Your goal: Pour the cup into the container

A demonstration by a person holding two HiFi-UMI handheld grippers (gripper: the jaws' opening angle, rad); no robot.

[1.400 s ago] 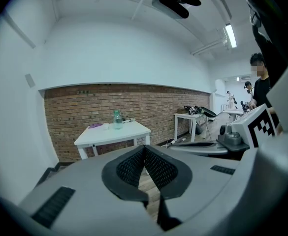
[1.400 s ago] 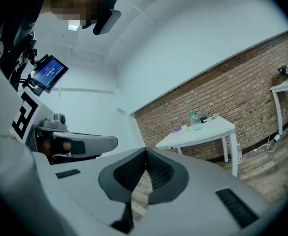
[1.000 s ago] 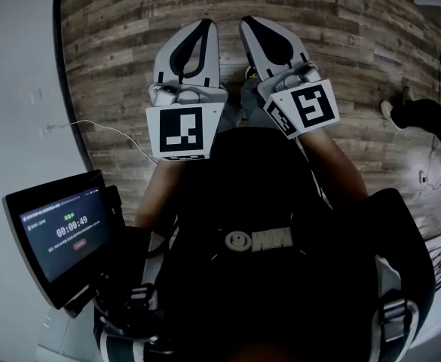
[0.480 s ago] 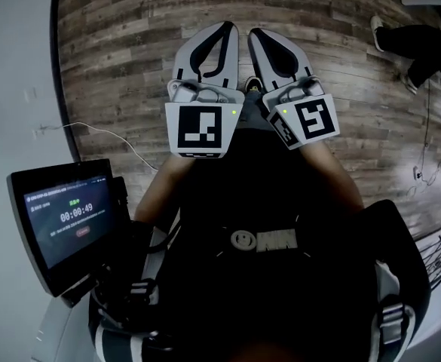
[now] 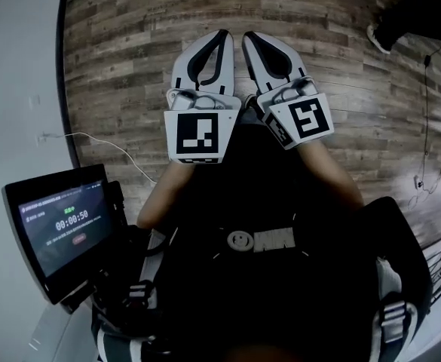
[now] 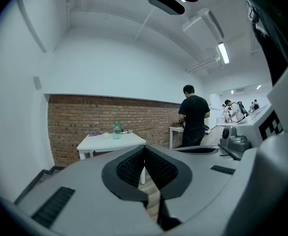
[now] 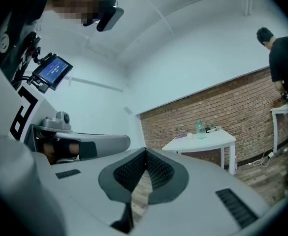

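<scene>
Wood-plank floor [image 5: 130, 66] below. L gripper [image 5: 220, 38] and R gripper [image 5: 248, 38] side by side, both w/ jaws closed tip to tip, nothing between. White table [image 6: 112, 141] by brick wall [image 6: 70, 127], well ahead, carries green bottle [image 6: 116, 130] plus small items; cup too small to tell.

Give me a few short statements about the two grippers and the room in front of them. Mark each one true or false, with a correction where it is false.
1. The left gripper is shut, with nothing between its fingers. True.
2. The right gripper holds a cup. False: it is shut and empty.
3. A green bottle stands on the white table. True.
4. The wall behind that table is wooden. False: it is a brick wall.
5. The screen is at the right of the head view. False: it is at the lower left.
</scene>
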